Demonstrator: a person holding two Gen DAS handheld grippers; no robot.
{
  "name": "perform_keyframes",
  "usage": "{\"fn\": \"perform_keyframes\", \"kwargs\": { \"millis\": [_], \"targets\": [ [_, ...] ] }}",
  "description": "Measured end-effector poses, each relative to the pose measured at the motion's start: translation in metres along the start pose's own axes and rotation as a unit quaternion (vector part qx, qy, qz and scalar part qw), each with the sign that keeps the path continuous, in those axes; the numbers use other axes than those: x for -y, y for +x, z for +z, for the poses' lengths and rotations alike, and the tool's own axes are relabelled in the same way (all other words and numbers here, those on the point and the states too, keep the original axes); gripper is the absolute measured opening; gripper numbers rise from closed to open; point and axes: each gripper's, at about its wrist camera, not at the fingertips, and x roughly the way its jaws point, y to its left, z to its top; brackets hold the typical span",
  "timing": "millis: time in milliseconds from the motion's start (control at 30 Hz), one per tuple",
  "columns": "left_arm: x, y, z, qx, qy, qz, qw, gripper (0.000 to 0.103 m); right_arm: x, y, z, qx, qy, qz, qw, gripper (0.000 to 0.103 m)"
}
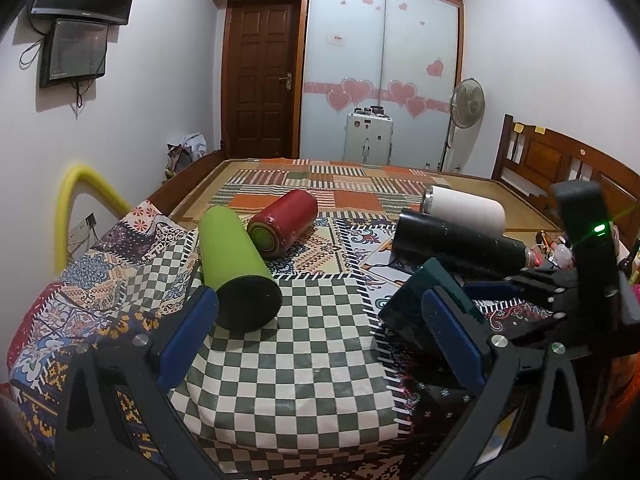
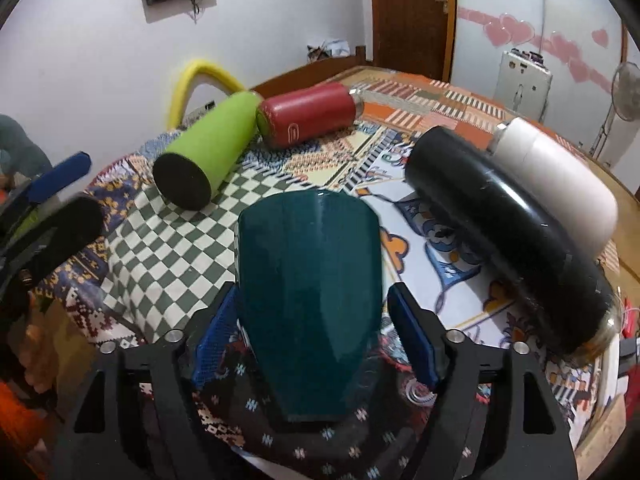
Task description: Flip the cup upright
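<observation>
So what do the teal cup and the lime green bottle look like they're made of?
The teal cup looks like glazed ceramic or glossy hard plastic: its faceted sides carry sharp highlights. I cannot tell which. The lime green bottle looks matte, perhaps a powder-coated or rubbery sleeve, since it shows no glare; its black end cap looks dull, possibly rubber or plastic.

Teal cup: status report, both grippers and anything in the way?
Right gripper open, jaws straddling teal cup, not clamped. Left gripper open, empty, by green bottle. Cup on its side on patterned cloth. Black bottle close alongside.
</observation>
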Motion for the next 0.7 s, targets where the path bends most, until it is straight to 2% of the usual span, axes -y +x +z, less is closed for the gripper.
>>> {"fn": "perform_keyframes", "kwargs": {
  "millis": [167,467,567,700],
  "targets": [
    [0.012,0.006,0.002,-0.02,-0.003,0.0,0.9998,0.103,0.01,-0.036,-0.006,0.042,0.01,-0.013,0.999,0.074],
    [0.044,0.03,-0.005,-0.079,-0.016,-0.004,0.9968,0.103,0.033,-0.089,-0.023,0.109,0.022,-0.079,0.991,0.078],
    [0.061,0.042,-0.008,-0.101,-0.012,-0.022,0.9946,0.103,0.041,-0.099,-0.029,0.125,0.025,-0.094,0.987,0.079],
    [0.08,0.064,-0.01,-0.142,-0.008,-0.04,0.989,0.103,0.055,-0.107,-0.036,0.142,0.047,-0.095,0.984,0.079]
  ]
}}
